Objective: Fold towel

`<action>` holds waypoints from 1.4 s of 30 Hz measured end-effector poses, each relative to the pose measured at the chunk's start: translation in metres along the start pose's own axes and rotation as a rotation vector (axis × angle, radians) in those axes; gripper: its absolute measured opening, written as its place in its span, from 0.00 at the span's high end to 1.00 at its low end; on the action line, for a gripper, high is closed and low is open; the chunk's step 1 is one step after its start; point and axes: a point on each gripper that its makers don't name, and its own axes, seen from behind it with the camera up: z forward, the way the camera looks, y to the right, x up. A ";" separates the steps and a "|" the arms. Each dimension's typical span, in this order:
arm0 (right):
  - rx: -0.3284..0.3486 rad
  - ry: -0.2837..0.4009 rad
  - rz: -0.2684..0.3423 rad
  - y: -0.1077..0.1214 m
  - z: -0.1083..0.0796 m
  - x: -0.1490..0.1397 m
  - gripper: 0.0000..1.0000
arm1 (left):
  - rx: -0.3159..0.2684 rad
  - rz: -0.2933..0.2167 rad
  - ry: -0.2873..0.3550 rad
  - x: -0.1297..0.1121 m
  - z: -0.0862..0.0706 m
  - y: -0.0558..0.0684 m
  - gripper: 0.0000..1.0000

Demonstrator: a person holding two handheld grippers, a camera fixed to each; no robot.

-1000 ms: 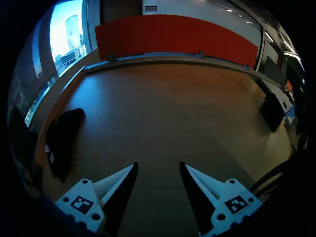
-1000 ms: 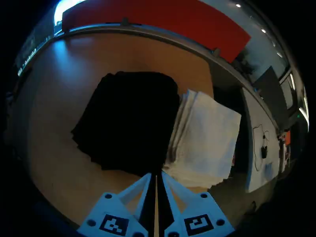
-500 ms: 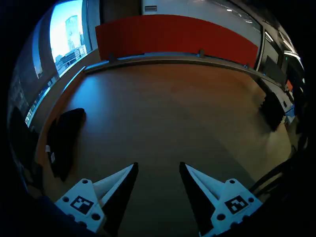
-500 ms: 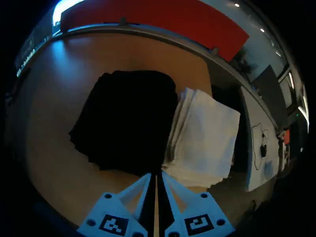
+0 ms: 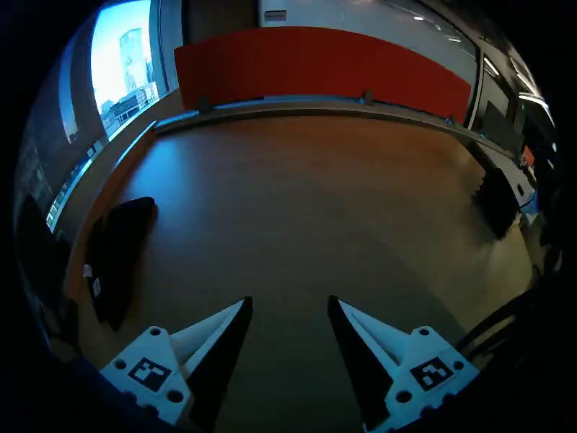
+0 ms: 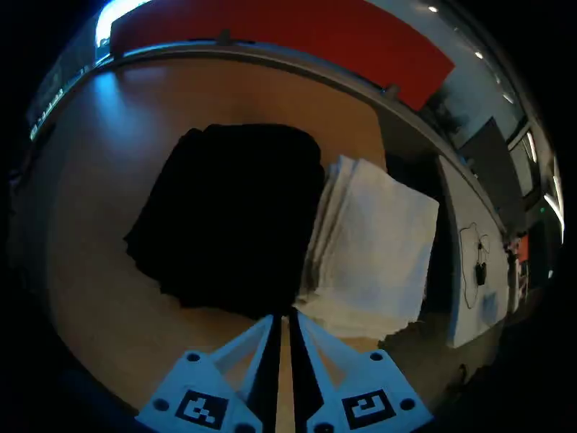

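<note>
Left gripper view: the left tool [image 5: 288, 302] hangs low over the wooden surface [image 5: 303, 195], fingers apart, nothing between them. A dark folded cloth [image 5: 119, 252] with a small pale tag lies near the surface's left edge, well apart from the tool. A red partition [image 5: 317, 61] runs along the far edge, and a window [image 5: 122, 65] shows to its left. Right gripper view: the right tool [image 6: 283, 319] points down at the surface, fingers drawn together with only a thin slit between them and nothing in it. Just ahead of the tips lies a black towel [image 6: 231, 209], folded flat. A white towel [image 6: 379, 249], folded in a layered stack, sits just beside it on the right, edges touching. I cannot tell whether the tips touch either towel.
</note>
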 end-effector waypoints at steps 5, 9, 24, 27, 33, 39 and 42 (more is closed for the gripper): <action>-0.015 -0.011 0.018 0.006 -0.002 -0.009 0.86 | 0.000 -0.003 0.001 0.000 0.000 0.000 0.23; -0.022 -0.015 0.034 0.010 -0.005 -0.014 0.63 | -0.002 -0.003 -0.001 0.000 0.002 0.001 0.23; -0.013 -0.008 0.050 0.005 -0.009 -0.018 0.10 | -0.021 -0.006 0.006 0.005 0.003 0.006 0.24; -0.016 -0.001 0.054 0.003 -0.010 -0.016 0.10 | -0.021 -0.004 0.008 0.005 0.003 0.006 0.23; -0.023 0.015 0.066 0.000 -0.013 -0.014 0.10 | -0.023 -0.002 0.013 0.008 0.003 0.005 0.24; -0.038 0.072 0.101 -0.004 -0.024 -0.004 0.10 | -0.024 -0.003 0.020 0.012 0.003 0.002 0.24; -0.047 0.116 0.124 -0.005 -0.030 0.005 0.10 | -0.025 -0.003 0.024 0.014 0.004 0.001 0.24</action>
